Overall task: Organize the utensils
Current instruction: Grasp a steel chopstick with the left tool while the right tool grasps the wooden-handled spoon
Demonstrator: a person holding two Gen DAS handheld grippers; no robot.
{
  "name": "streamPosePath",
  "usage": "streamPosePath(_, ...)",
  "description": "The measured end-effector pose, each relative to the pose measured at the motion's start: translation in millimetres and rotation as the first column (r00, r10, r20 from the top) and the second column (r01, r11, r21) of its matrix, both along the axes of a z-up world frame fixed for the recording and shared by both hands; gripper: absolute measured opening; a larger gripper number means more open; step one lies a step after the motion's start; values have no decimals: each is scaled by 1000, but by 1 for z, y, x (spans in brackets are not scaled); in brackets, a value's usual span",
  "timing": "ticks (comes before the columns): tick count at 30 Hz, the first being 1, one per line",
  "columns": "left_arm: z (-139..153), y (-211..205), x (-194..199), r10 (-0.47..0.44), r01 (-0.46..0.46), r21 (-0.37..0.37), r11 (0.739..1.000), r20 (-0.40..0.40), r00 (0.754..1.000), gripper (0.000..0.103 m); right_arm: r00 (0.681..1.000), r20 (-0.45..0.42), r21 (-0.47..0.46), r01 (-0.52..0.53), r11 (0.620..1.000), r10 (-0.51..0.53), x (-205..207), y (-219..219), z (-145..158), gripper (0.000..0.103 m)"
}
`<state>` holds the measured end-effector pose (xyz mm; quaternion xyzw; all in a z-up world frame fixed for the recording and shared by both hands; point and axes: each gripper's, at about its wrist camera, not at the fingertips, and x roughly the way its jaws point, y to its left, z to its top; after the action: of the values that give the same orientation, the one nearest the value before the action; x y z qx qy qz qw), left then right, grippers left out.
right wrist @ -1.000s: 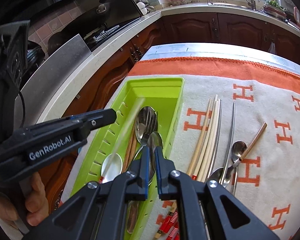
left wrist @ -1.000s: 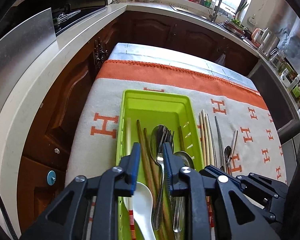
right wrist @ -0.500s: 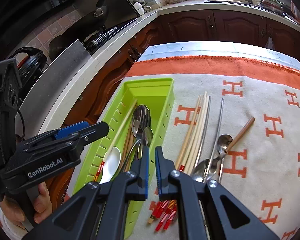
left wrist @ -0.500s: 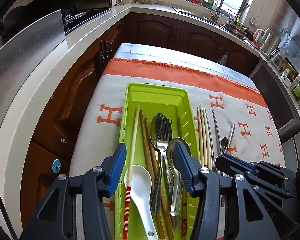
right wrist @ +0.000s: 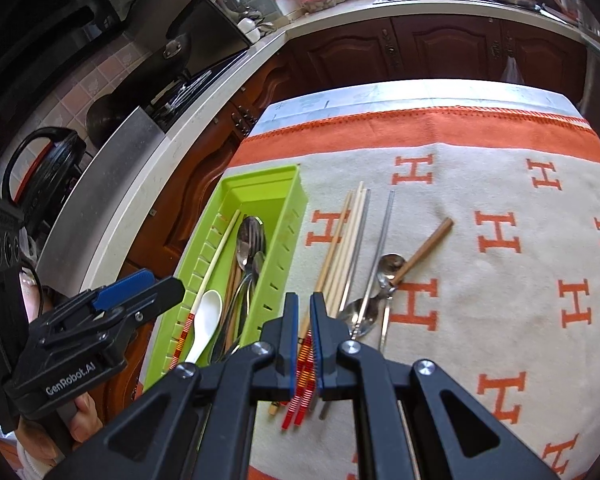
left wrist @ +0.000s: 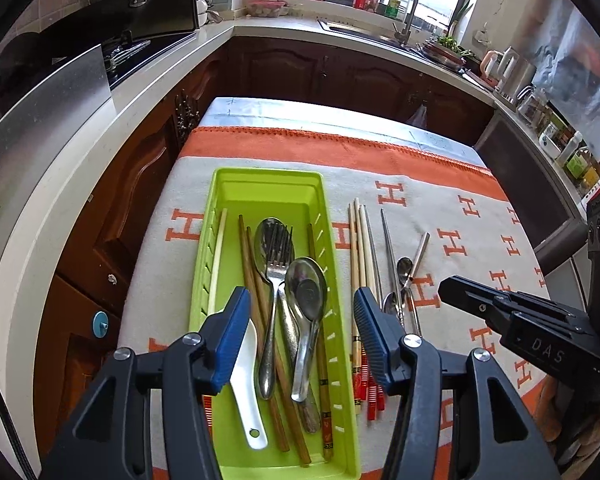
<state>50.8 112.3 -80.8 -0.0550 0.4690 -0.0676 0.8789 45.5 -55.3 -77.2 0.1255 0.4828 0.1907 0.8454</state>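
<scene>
- The left gripper (left wrist: pixel 302 320) hovers over the near end of the green tray (left wrist: pixel 342 344), its jaws released and holding nothing.
- The tray, on the orange-lettered cloth (right wrist: pixel 480 280) covering the counter, holds a white spoon (left wrist: pixel 246 376), a fork (left wrist: pixel 274 292), metal spoons and brown chopsticks (all lengthwise).
- The right gripper (right wrist: pixel 304 344) has its jaws clenched, empty, above the loose chopsticks (right wrist: pixel 342 248) just beside the tray.
- Two small spoons (right wrist: pixel 374 288) lie beyond.
</scene>
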Motion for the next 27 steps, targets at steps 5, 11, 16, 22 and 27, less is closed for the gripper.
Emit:
streamPosePath(5,-1,-21,-2,-41,41,-9,999,-2,999,52,999,-7,10,42,999,-42,0,-25,1,8)
streamPosePath(11,-11,-50,0,-92,92,-5,996,-17,996,52,997,-31,32,74,997,-73,3,-48,-7,8)
streamPosePath(16,-29,-71,6,-126,126,-11,992,-44,991,52,994,-57,45,94,995,-91,6,-60,-18,8)
streamPosePath(22,-51,-90,27,-153,152,-18,988,-82,985,38,992,-84,74,102,992,-96,8,-73,-32,8)
streamPosePath(27,-66,-99,47,-151,149,-28,988,-124,981,26,989,-113,92,102,991,-92,9,-78,-46,8)
